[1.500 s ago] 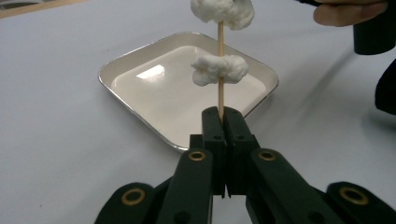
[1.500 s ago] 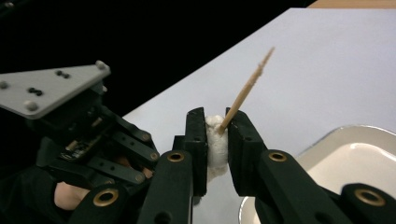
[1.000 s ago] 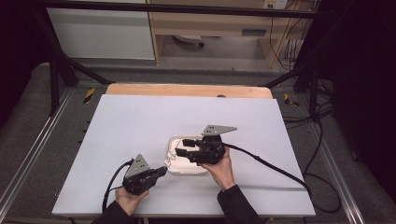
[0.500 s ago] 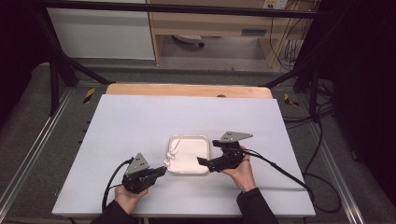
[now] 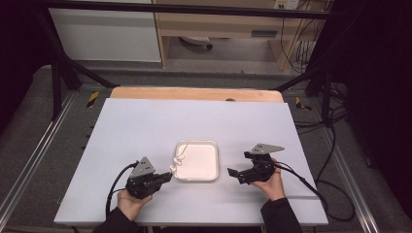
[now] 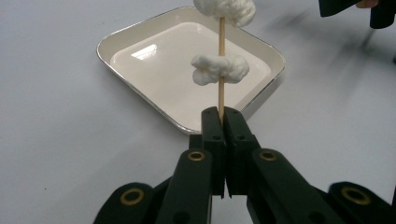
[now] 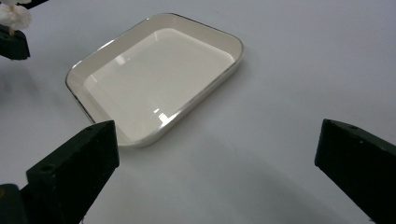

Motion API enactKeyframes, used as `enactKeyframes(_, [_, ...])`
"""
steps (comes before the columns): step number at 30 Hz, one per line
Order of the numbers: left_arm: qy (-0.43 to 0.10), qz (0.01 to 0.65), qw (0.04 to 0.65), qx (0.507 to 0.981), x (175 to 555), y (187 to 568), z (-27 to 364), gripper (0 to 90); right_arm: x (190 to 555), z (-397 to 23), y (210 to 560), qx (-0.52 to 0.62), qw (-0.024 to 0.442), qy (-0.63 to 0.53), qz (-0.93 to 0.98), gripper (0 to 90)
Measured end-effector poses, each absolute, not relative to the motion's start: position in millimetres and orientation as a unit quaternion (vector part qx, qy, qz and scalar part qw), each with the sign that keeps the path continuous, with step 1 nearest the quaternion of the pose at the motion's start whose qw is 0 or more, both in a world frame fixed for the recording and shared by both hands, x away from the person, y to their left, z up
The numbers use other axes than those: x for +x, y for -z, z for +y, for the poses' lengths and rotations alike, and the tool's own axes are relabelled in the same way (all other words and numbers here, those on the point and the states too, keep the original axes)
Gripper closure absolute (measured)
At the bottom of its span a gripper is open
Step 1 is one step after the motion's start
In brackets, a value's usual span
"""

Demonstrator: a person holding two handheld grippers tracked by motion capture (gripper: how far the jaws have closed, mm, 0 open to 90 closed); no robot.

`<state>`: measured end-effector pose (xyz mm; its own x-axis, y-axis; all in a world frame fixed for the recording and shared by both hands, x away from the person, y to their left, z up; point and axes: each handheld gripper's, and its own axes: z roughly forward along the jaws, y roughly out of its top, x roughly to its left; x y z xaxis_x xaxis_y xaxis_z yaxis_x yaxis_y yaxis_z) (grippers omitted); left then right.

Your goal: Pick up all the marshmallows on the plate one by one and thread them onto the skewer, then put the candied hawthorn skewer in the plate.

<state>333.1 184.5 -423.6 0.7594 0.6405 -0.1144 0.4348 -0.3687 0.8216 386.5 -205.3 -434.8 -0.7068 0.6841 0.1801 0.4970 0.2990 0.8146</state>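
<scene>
Currently on the table (image 5: pixel 145 126): 1 white tray (image 5: pixel 197 161), near the front edge, about midway between the side edges, nothing lying in it. Left gripper (image 6: pixel 222 116), just left of the tray: jaws clenched on 1 wooden skewer (image 6: pixel 221 91) carrying 2 white fluffy pieces (image 6: pixel 219 69), the stick slanting over the tray's left rim. Right gripper (image 5: pixel 241 173), just right of the tray and apart from it: jaws just been opening, now spread wide, nothing between them.
</scene>
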Motion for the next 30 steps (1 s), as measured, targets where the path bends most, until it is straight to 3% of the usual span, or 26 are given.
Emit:
enactKeyframes(12, [-0.111, 0.33, 0.449, 0.823, 344, 409, 181, 88.3, 375, -242, 446, 0.382, 0.115, -0.444, 0.802, 0.2])
enactKeyframes(30, [-0.101, 0.349, 0.4, 0.842, 379, 401, 154, 88.2, 368, -263, 453, 0.388, 0.134, -0.43, 0.804, 0.3])
